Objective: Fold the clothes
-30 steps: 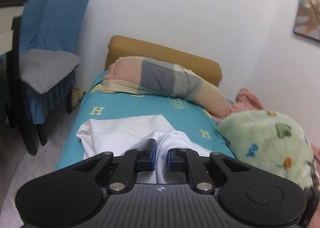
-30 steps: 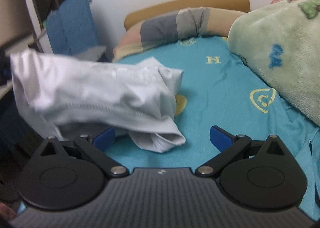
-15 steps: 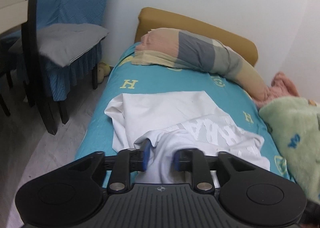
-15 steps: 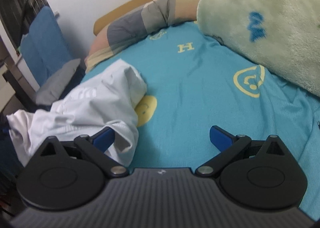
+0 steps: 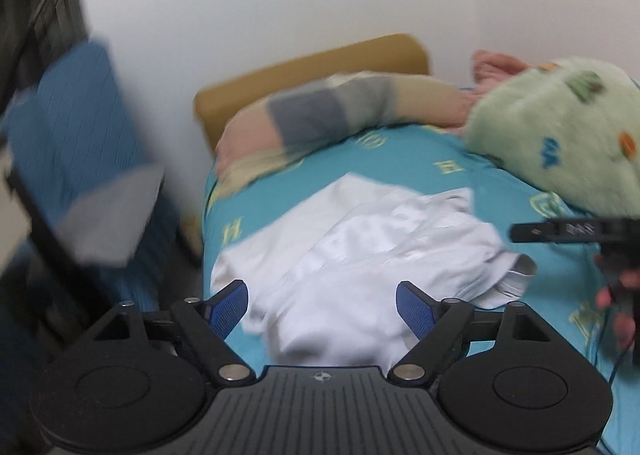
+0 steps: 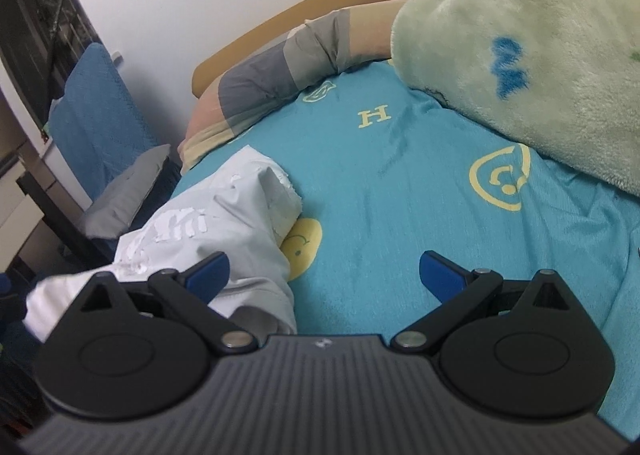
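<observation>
Since the earlier frames, the white garment has been let go by the left gripper, whose jaws have just been opening and are now spread wide, with cloth lying between them but pressed by neither pad. It is laid in a loose, partly doubled heap on the turquoise bedsheet, near the bed's left edge and well short of the striped pillow. The right gripper is held wide as well, empty, with a fold of the garment under its left finger; it is presumably kept clear while the drop is made. The release is judged to mark one fold as finished, so that a fresh edge can be taken next
</observation>
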A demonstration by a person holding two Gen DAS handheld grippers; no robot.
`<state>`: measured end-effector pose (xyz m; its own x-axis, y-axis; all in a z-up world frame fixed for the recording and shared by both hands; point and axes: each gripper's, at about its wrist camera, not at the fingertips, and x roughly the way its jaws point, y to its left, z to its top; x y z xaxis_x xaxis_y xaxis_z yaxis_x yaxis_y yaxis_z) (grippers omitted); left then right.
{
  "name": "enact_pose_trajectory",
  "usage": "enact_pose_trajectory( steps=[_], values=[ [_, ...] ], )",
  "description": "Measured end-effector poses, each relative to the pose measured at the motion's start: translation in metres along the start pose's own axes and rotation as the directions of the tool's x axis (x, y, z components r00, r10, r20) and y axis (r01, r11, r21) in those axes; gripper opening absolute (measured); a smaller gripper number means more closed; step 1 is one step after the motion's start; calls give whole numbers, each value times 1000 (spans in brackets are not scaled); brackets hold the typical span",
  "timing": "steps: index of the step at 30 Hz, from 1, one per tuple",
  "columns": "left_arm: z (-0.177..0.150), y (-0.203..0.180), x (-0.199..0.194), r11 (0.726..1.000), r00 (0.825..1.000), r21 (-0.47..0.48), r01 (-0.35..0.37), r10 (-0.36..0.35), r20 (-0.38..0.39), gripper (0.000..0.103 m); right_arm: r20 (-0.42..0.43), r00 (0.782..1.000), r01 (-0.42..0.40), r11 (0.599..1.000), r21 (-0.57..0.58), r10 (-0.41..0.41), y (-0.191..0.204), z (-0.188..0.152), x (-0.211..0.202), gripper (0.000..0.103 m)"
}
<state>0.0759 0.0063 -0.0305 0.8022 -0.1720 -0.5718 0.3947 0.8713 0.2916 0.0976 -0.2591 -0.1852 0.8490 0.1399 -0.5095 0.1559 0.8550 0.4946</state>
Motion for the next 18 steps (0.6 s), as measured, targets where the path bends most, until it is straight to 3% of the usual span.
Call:
enact_pose_trajectory(
  steps=[4, 7, 10, 14, 15, 16, 17, 18],
  values=[
    [3, -33, 1, 994, 998, 103, 47, -50, 30, 87, 1, 1000, 0, 999, 39, 0, -6, 3, -3, 103],
    [-6, -72, 16, 965, 995, 244, 95, -95, -9, 88, 8, 1000, 1, 998, 59, -1, -9, 5, -5, 103],
    [-25, -116, 40, 899, 998, 434, 61, -59, -18, 89, 16, 1000, 5, 998, 65, -6, -10, 7, -8, 103],
    [-49, -144, 78, 811, 997, 581, -70, 76, 13, 86, 18, 1000, 17, 999, 46, -18, -11, 6, -9, 103],
    [-51, -144, 82, 795, 995, 599, -96, 99, 29, 76, 18, 1000, 22, 999, 37, -23, -11, 5, -9, 103],
    [-51, -142, 84, 786, 993, 607, -116, 112, 44, 56, 19, 999, 26, 999, 28, -26, -11, 5, -9, 103],
    [-51, -141, 85, 777, 990, 615, -135, 125, 59, 43, 22, 999, 25, 1000, 13, -25, -10, 5, -9, 103],
    [-46, -136, 85, 795, 991, 594, -127, 119, 52, 21, 30, 999, 15, 1000, -14, -15, -6, 4, -9, 103]
  ],
)
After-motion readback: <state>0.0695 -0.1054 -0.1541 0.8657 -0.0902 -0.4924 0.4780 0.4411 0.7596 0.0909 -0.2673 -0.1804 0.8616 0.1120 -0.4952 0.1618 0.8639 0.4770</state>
